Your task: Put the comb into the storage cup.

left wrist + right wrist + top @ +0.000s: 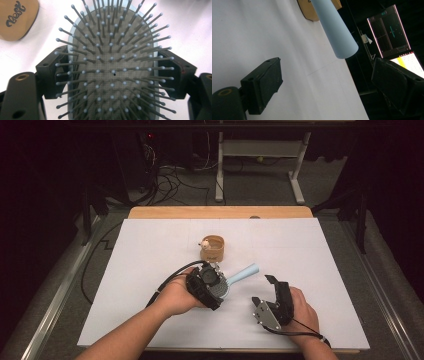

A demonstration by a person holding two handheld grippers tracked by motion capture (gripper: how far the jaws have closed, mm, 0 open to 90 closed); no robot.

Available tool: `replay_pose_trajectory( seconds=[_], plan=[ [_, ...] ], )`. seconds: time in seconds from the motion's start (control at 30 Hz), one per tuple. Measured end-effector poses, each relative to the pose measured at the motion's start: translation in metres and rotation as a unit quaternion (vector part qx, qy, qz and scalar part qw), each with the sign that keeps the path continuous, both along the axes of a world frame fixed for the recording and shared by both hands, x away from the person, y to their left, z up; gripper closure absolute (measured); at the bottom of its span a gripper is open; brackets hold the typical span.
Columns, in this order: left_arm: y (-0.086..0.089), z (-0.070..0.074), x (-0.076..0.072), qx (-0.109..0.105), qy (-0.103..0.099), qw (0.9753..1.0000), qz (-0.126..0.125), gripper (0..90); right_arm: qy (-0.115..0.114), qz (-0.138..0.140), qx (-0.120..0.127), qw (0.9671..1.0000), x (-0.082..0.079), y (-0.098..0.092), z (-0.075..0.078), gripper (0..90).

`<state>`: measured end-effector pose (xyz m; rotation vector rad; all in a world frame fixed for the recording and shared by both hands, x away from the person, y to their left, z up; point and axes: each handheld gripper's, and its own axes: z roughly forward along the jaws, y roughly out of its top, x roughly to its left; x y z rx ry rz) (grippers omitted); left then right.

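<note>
A pale blue hairbrush lies bristles-up on the white table sheet (pixel 150 250), its handle (pixel 245 272) pointing right and away. My left gripper (pixel 216 282) is shut on the brush head (pixel 112 67), one jaw pressed against each side rim, so in the left gripper view (pixel 112 72) the grey bristles stand up toward the camera. My right gripper (pixel 265 291) rests open to the right of the brush, with nothing between its jaws. In the right gripper view (pixel 329 82) the handle's end (pixel 335 27) hangs just ahead of the open jaws.
A short brown cardboard cup (pixel 214 247) with a small white figure (pixel 205 243) at its rim stands just beyond the brush; its printed side (pixel 17 17) is close to the left jaw. Desk legs and cables lie past the table's far edge. A lit monitor (pixel 390 30) stands off the table.
</note>
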<state>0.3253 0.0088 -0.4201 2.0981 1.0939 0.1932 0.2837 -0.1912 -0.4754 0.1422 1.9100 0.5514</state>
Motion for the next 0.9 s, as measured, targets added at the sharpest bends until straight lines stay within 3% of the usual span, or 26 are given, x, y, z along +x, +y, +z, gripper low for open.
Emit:
replay_pose_trajectory(
  seconds=[0.9],
  plan=[
    [-0.023,-0.005,-0.004,0.003,0.001,0.9998,-0.021,20.9,-0.023,0.015,-0.024,0.9993,-0.003,0.005,0.000,15.6]
  ],
)
